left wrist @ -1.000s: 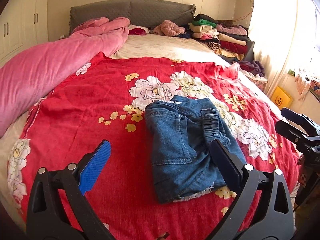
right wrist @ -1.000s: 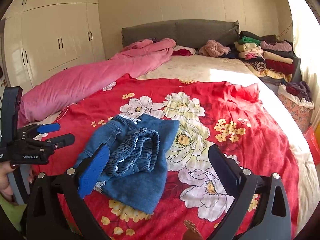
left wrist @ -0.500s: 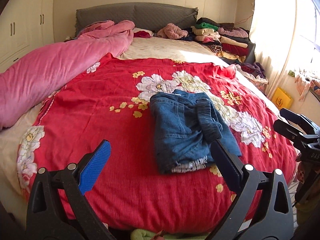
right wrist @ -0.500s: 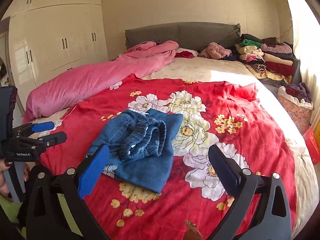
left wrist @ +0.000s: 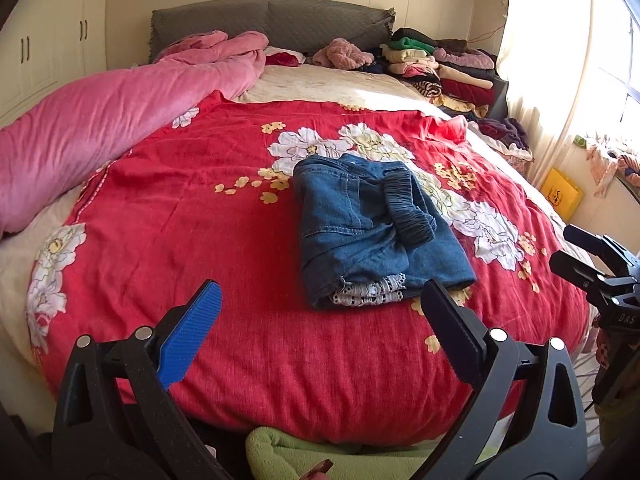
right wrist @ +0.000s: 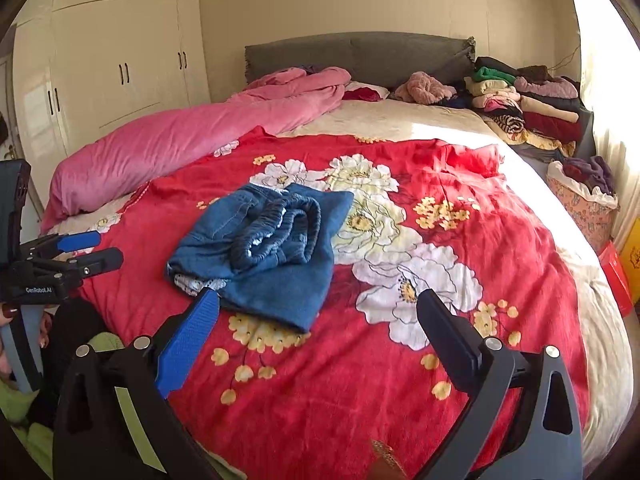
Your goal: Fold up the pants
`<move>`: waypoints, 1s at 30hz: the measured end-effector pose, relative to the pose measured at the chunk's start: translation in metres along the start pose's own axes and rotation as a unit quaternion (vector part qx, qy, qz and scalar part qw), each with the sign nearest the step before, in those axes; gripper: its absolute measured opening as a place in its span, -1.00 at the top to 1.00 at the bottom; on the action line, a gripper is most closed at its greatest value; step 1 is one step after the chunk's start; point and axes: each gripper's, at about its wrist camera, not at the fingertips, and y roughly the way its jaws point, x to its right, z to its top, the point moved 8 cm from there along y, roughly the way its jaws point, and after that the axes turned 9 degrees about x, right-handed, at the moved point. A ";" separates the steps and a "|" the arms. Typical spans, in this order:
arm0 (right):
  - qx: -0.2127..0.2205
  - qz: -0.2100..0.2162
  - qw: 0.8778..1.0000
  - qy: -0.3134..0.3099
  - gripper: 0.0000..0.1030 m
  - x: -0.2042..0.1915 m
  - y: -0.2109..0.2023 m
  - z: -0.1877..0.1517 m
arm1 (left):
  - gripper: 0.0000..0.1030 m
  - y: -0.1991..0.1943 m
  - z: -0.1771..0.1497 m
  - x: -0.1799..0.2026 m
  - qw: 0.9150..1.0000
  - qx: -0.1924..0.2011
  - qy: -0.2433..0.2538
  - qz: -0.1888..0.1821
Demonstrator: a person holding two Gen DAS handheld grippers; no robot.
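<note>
Both hand-held grippers hang with fingers spread wide and hold nothing: the left hand-held gripper (left wrist: 320,312) and the right hand-held gripper (right wrist: 318,322) hover at the foot of the bed, clear of the cloth. One pair of blue denim pants (left wrist: 372,228) lies folded into a compact bundle on the red flowered bedspread (left wrist: 180,220), near the middle of the bed, the gathered waistband (right wrist: 280,232) turned up on top and a strip of white lace (left wrist: 370,292) showing at the near edge. One long pink quilt (left wrist: 100,120) is bunched along the left side of the bed, well apart from the pants. A grey headboard (left wrist: 272,24) stands behind, with a pink bundle of cloth (left wrist: 344,54) in front of it and one stack of folded clothes (left wrist: 440,68) at the far right corner. Beside the bed on the right, one patterned basket (right wrist: 588,208) holds dark purple clothing. White wardrobe doors (right wrist: 120,68) fill the left wall.
</note>
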 end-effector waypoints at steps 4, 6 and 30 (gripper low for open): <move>-0.005 0.000 1.000 0.009 -0.91 -0.002 0.002 -0.007 | -0.82 0.002 -0.008 -0.001 1.000 -0.008 -0.003 0.001; -0.009 -0.004 1.000 0.010 -0.91 -0.003 0.004 -0.010 | -0.82 0.002 -0.014 0.000 1.000 -0.012 -0.006 0.001; -0.046 -0.008 0.998 0.031 -0.91 -0.009 0.022 -0.043 | -0.82 0.015 -0.041 0.005 0.999 -0.045 -0.005 -0.002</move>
